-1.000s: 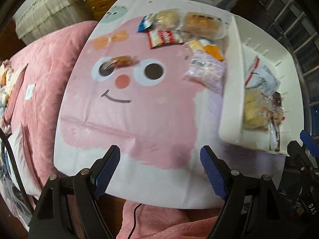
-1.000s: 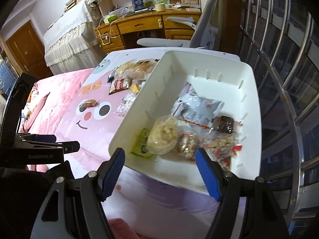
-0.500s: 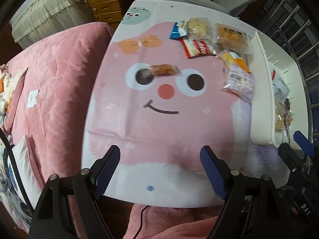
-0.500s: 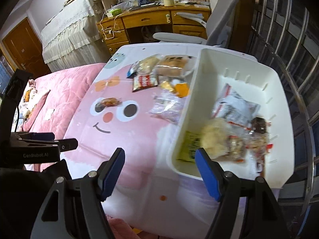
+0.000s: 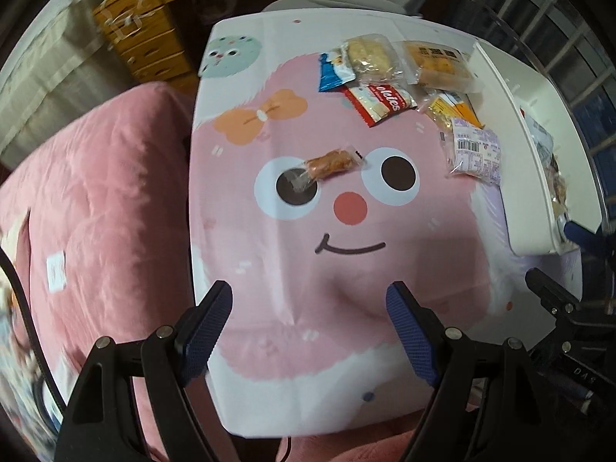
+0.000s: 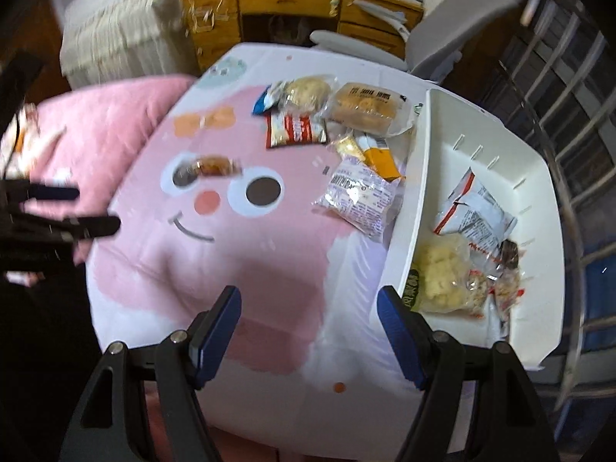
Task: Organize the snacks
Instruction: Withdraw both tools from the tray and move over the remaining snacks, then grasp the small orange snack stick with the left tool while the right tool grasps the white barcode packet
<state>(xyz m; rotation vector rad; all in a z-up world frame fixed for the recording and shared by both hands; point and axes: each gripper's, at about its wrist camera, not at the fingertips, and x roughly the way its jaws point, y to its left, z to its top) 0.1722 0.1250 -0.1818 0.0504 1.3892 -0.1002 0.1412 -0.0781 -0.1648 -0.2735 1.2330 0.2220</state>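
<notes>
In the left wrist view, the white bin [image 5: 539, 161] is cut short by the right edge, and its contents are largely hidden behind its near wall. The desk [image 6: 308, 4] beyond the tabletop [image 6: 269, 269] is smeared by motion blur. Print on the packets beside the bin cannot be read. Snacks inside the bin overlap and cannot be separated.

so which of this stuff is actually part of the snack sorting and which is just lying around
Part of the job:
- white bin
- red packet
- bun pack
- small brown snack
- pale barcode packet

Just lying about:
- pink blanket
- wooden desk
- grey chair
</notes>
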